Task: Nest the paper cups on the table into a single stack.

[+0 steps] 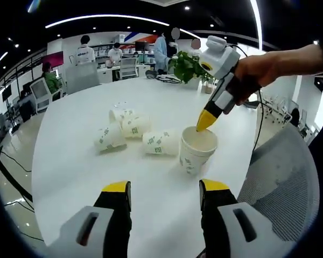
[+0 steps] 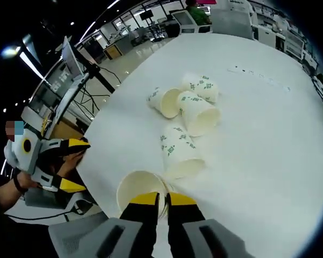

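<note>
- Left gripper view: the left gripper (image 1: 164,194) hangs over the white bench (image 1: 75,166) with its jaws wide apart and nothing between them; an upright cup (image 1: 197,149) stands just ahead
- the right gripper (image 1: 206,120) comes in from the right, its yellow tips pinched on that cup's far rim
- three cups (image 1: 130,133) lie on their sides just left of it, clustered and seemingly touching
- Right gripper view: the right gripper (image 2: 162,200) is clamped on the upright cup (image 2: 140,191); the toppled cups (image 2: 185,118) lie beyond; the left gripper (image 2: 72,164) shows at the bench edge
</note>
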A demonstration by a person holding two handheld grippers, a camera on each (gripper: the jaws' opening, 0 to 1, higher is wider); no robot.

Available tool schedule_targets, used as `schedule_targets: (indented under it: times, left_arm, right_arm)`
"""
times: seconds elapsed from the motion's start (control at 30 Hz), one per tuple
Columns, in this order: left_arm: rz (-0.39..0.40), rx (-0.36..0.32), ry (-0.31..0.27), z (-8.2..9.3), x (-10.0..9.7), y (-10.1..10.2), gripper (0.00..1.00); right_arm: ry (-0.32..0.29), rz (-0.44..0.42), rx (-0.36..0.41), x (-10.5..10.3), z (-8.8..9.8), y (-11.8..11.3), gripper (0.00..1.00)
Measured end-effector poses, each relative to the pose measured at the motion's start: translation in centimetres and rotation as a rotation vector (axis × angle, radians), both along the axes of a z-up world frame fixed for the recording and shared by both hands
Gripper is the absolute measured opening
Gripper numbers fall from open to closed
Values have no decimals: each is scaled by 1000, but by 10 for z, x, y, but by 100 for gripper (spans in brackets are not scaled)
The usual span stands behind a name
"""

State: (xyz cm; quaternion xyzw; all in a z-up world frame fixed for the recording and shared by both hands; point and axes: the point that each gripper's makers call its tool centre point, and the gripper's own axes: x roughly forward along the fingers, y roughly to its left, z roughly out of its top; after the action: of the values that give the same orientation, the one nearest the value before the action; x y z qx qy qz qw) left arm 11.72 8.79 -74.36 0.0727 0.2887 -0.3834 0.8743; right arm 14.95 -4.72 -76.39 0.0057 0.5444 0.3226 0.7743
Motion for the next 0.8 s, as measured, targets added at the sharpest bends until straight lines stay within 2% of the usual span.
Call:
schedule_targets:
  times: [0.23,0.37,0.67,0.8]
  left_arm:
    - [-3,3,-3,0,0,0,49]
    - [-12,10,-7,-1,3,-1,49]
    - [-56,30,-29,3,18,-8,49]
    - [-88,44,-38,2,29,-16,49]
  right_arm:
    - [-7,-10,14,3,7,0,3]
    - [-31,-12,25,8,11,-3,5]
    - [-56,-1,27,3,15,-11,10]
    - [-77,-28,44,2,22,-22,12]
